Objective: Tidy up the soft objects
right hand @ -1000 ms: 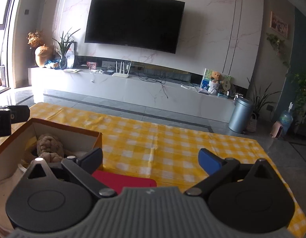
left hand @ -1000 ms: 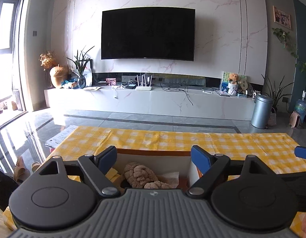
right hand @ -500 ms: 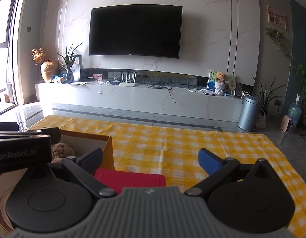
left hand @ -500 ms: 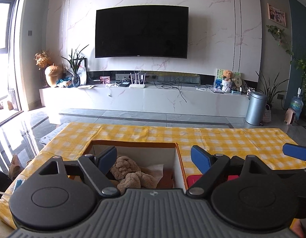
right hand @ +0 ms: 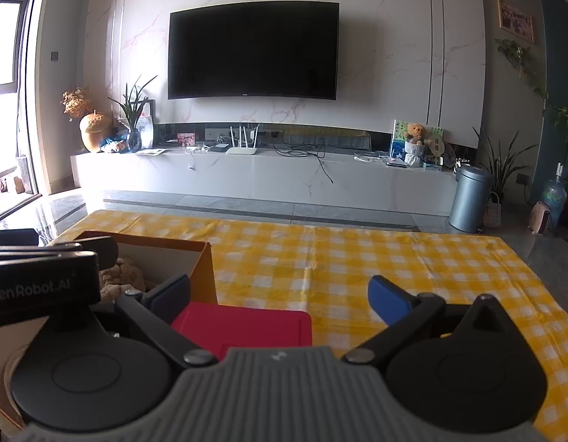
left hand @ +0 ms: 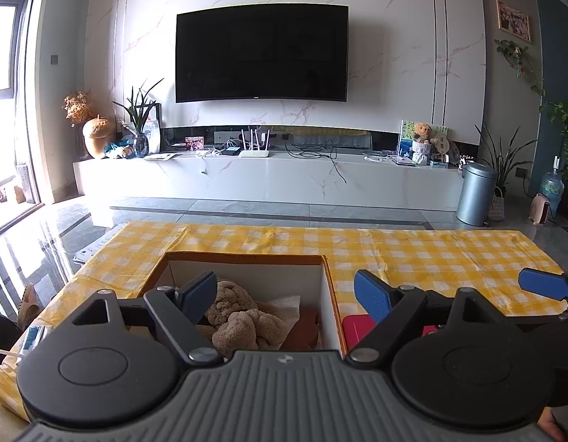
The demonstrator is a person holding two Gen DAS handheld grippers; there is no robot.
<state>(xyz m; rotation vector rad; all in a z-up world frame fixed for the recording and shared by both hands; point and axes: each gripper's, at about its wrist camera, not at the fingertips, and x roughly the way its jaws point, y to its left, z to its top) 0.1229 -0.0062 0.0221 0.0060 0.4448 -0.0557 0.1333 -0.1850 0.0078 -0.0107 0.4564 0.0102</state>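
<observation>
An open cardboard box [left hand: 330, 287] stands on the yellow checked tablecloth [left hand: 413, 254]. Inside it lie a beige plush toy [left hand: 243, 326], white paper and something brown. My left gripper [left hand: 286, 294] hovers open over the box's near side, nothing between its fingers. A red flat object [right hand: 243, 326] lies on the cloth just right of the box [right hand: 206, 272]. My right gripper [right hand: 280, 293] hangs open above the red object, holding nothing. The left gripper's body [right hand: 44, 283] fills the left of the right wrist view and hides part of the box.
A white TV console [left hand: 269, 180] with a wall TV stands across a grey tiled floor. A metal bin [left hand: 475, 193] and potted plants are at the far right. Papers [left hand: 96, 248] lie off the table's left edge. The cloth's right half [right hand: 413, 269] is bare.
Both grippers have drawn back and levelled over the second. More of the box's interior and the red object now show. Both stay open.
</observation>
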